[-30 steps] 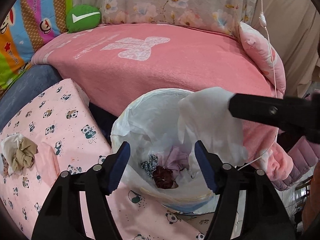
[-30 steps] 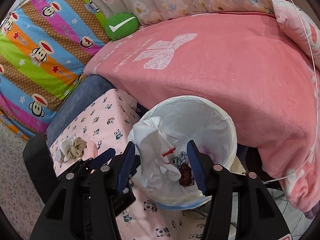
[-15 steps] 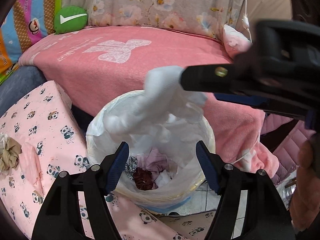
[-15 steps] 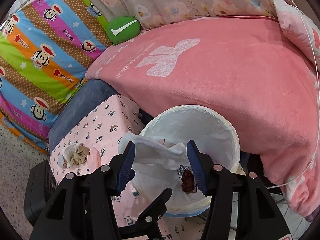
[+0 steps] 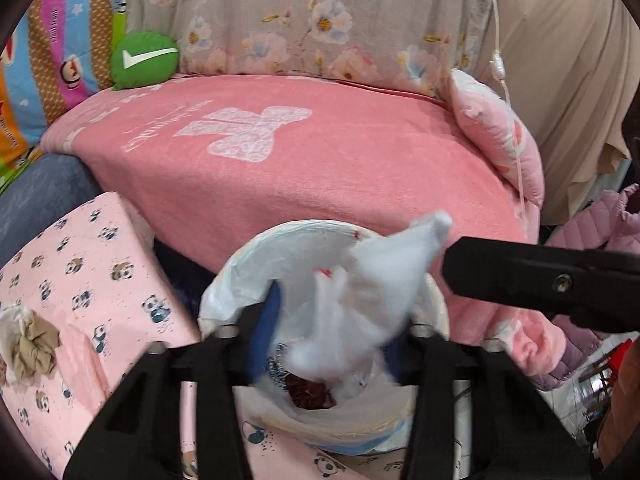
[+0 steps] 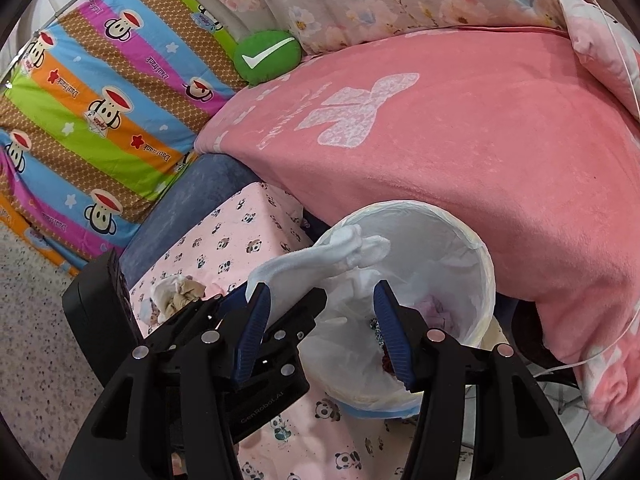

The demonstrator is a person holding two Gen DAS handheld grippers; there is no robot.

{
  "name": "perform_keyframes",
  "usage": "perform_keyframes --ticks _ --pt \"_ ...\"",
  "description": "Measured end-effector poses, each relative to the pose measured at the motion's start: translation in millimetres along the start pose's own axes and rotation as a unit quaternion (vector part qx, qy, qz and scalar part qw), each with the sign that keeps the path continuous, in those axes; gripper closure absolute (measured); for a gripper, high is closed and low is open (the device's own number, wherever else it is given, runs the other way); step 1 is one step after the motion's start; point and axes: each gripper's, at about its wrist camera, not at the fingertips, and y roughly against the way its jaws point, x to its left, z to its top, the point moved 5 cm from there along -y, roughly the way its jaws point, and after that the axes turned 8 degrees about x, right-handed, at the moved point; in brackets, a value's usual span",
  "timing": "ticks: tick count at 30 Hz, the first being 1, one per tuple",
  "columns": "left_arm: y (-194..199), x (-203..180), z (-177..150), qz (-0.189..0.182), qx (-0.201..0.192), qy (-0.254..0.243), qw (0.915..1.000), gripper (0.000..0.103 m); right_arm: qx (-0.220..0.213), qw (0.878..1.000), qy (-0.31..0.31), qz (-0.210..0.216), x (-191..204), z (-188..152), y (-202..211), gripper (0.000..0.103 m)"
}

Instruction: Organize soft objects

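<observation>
A white cloth (image 5: 380,280) hangs over the white-lined basket (image 5: 256,248). Its lower bulk lies between the fingers of my left gripper (image 5: 336,320), whose jaws are closing and blurred; the pads still stand apart. The cloth's pointed top end sits by a black finger (image 5: 540,276) of my right gripper. In the right wrist view the cloth (image 6: 320,260) stretches from the left fingertip of my open right gripper (image 6: 320,292) to the basket rim (image 6: 480,256), with my left gripper (image 6: 276,300) under it. A dark red scrunchie (image 5: 308,392) and other soft pieces lie in the basket.
A beige and white fabric bundle (image 5: 32,344) lies on the pink panda-print box (image 5: 80,280) left of the basket. Behind it is a sofa with a pink blanket (image 5: 320,160), a green cushion (image 5: 144,60), a pink pillow (image 5: 500,140) and a hanging white cable (image 5: 518,168). Speckled floor (image 6: 40,320) lies far left.
The left gripper's fingers have drawn closer together. The white cloth has come down from above the basket to between them. The right gripper's finger has moved lower and to the right in the left view.
</observation>
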Motion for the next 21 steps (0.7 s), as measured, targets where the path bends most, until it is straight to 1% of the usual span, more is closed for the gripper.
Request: perform_keyframes --ticks 1,3,4,8,10,12,13,14,15,16,17,21 --pt "-1 -2 1 -0.004 0.002 -0.003 1.0000 0.089 -0.001 1.000 0.000 0.000 1 -1 1 0.048" --pt "-2 -5 2 0.004 0.003 -0.008 1.0000 0.092 -0.002 1.000 -0.001 0.000 3 -2 3 0.048" --pt "-4 -5 2 0.013 0.009 -0.009 0.9998 0.093 -0.004 1.000 -0.001 0.001 3 -4 5 0.048" --pt "-20 -2 -2 0.032 0.040 0.001 0.9987 0.093 -0.016 1.000 -0.009 0.007 0 -9 16 0.048" --pt "-21 -3 -4 0.027 0.045 0.011 0.9986 0.091 -0.021 1.000 -0.009 -0.002 -1 -7 19 0.048" --pt "-20 -5 -6 0.034 0.050 0.016 0.9980 0.089 -0.025 0.999 -0.007 -0.023 -5 -5 20 0.048" --pt "-19 -5 -6 0.040 0.051 0.017 0.9978 0.078 -0.026 0.999 -0.008 -0.028 -4 -5 22 0.048" --pt "-17 -6 -6 0.047 0.050 0.016 0.9975 0.059 -0.028 0.999 -0.009 -0.031 -5 -5 23 0.048" --pt "-14 -5 -6 0.055 0.045 0.017 0.9973 0.047 -0.030 0.999 -0.009 -0.036 -5 -5 24 0.048" --pt "-10 -5 -5 0.063 0.036 0.018 0.9972 0.032 -0.032 0.999 -0.009 -0.040 -6 -6 25 0.048" --pt "-5 -4 -5 0.067 0.025 0.019 0.9972 0.028 -0.035 0.998 -0.008 -0.044 -6 -6 26 0.048" --pt "5 -1 -3 0.067 0.019 0.024 0.9973 0.026 -0.041 0.998 -0.005 -0.046 -3 -6 28 0.048"
